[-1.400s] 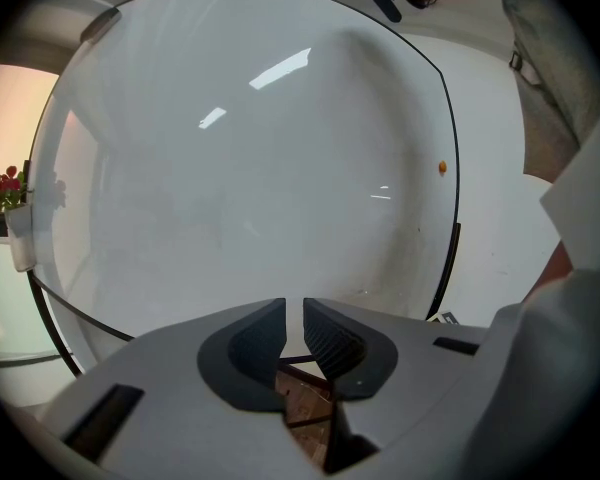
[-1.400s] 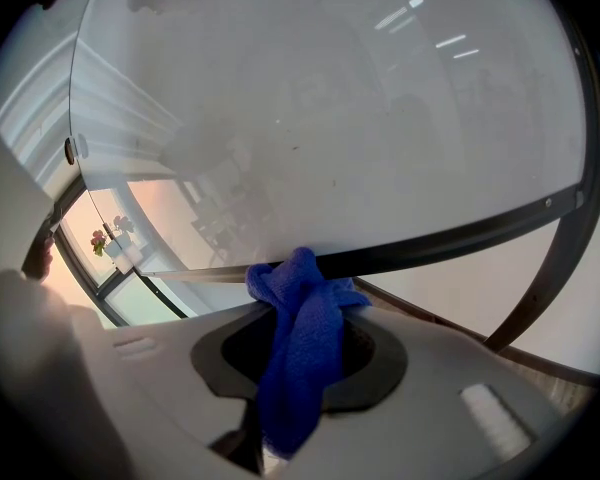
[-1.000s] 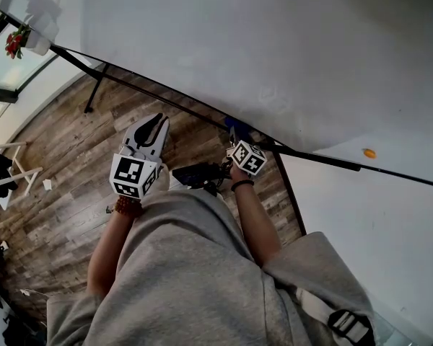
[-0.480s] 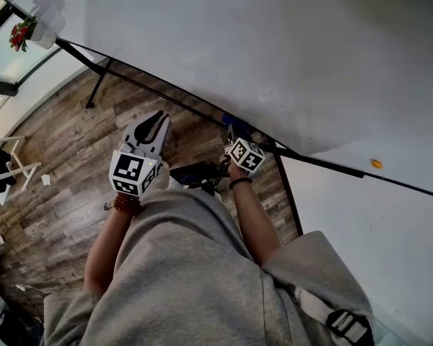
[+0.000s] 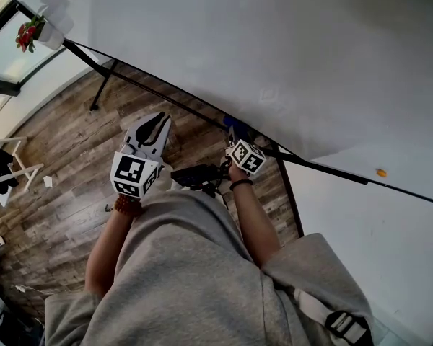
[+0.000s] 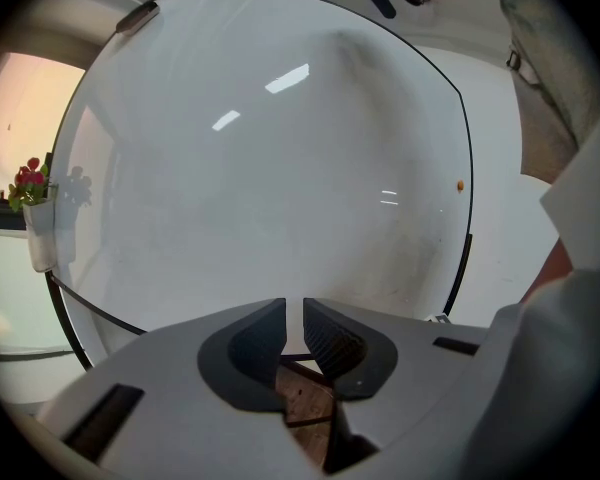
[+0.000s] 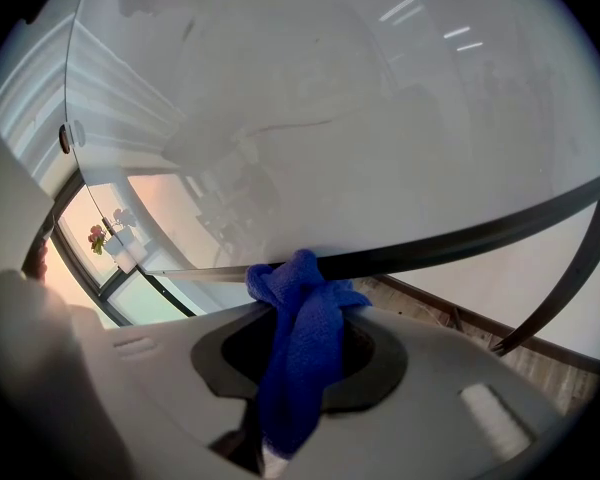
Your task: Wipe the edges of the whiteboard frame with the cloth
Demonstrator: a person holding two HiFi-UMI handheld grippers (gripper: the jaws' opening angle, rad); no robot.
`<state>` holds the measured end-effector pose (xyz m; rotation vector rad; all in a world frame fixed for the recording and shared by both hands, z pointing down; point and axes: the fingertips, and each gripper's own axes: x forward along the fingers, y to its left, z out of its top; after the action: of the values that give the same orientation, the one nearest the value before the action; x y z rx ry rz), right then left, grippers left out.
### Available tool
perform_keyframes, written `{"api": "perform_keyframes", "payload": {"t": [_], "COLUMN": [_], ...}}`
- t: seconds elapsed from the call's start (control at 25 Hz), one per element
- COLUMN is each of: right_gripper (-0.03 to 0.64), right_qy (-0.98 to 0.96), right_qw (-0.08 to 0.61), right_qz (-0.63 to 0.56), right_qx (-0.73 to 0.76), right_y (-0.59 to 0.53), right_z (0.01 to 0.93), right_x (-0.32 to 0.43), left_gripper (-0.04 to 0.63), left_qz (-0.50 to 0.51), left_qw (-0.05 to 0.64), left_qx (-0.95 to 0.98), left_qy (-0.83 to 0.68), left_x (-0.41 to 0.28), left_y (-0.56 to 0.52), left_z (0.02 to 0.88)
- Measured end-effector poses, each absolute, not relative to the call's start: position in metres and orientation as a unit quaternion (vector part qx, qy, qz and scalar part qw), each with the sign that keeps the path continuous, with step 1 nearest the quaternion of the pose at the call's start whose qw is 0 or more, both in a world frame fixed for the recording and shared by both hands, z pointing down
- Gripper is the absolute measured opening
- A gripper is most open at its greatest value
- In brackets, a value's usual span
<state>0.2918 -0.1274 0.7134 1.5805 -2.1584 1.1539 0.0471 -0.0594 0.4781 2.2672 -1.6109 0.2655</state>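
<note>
The wiping step is judged to be under way along the lower edge of the board. A bunched blue terry cloth (image 7: 298,353) is clamped between the jaws of the right gripper (image 7: 302,313), and its crumpled top is pressed against the thin dark bottom rail of the whiteboard frame (image 7: 450,246), just below the glossy white board surface (image 7: 360,98). In the head view the same cloth (image 5: 233,124) is seen at the rail roughly midway along the bottom edge, a little before the dark stand upright (image 5: 289,193) that drops to the wood-plank floor (image 5: 65,164). The left gripper (image 6: 293,320) is held apart from the board, above the floor and well clear of the frame; its jaws are drawn almost together, only a thin slit being left, and nothing is gripped between them. How much of the rail has been cleaned cannot be told, since no dirt or streak is visible on it. For the next move, the cloth would need to be slid along the rail with steady contact, the clamp being kept firm so that the fabric is not dragged out. The side and top edges are presumably to be dealt with afterwards.
</note>
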Motion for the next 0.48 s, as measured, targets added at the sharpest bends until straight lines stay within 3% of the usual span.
{"api": "perform_keyframes", "payload": {"t": [0.48], "right_gripper": [0.115], "right_qy": [-0.732], "right_qw": [0.132], "right_qz": [0.382], "right_qx": [0.548], "right_y": [-0.133], "right_z": [0.714], "right_x": [0.266], "left_gripper": [0.061], "left_qz": [0.118], "left_qw": [0.168], "left_qx": [0.838], "left_qy": [-0.506], "left_x": [0.032], "left_y": [-0.08], "left_z": [0.485]}}
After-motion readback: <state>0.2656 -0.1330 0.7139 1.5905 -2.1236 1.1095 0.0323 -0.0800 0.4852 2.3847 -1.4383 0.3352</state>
